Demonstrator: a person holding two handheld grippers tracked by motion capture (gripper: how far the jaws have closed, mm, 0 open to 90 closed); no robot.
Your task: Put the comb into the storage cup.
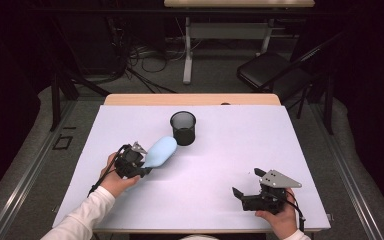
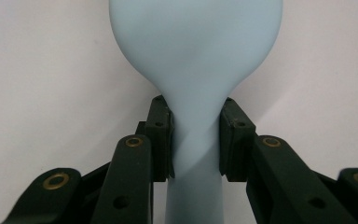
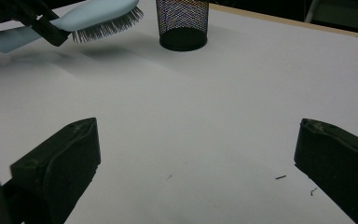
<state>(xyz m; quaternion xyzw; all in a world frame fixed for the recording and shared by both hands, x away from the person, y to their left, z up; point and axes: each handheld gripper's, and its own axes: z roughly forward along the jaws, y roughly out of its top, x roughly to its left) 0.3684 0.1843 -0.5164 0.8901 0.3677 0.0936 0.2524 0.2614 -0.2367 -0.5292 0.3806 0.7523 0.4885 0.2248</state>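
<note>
White paper covers the table (image 1: 205,200), and the room behind it is dark, with a black folding chair (image 1: 275,70) and loose cables (image 1: 145,55) on the floor.

Near the far middle of the table stands a small black wire-mesh cup (image 1: 183,128). It stands upright with its mouth open to the top. From the high view I can see nothing inside it.

The left gripper (image 1: 139,167) holds a pale blue plastic hairbrush (image 1: 161,151). Its two black jaws are squeezed shut on the thin neck of the brush, just where the handle meets the wide head. That is a good spot to hold, I think, because the neck is narrow and fits between the jaws. The brush is lifted off the table, just beside the cup on the left gripper's side, with its head pointing at the cup. In the right gripper view its bristles (image 3: 107,27) point down. It looks as if the brush is meant to go into the cup.

The right gripper (image 1: 246,186) rests well away from the cup, near the front edge of the table. Its jaws are wide open and hold nothing. It seems to be waiting.
</note>
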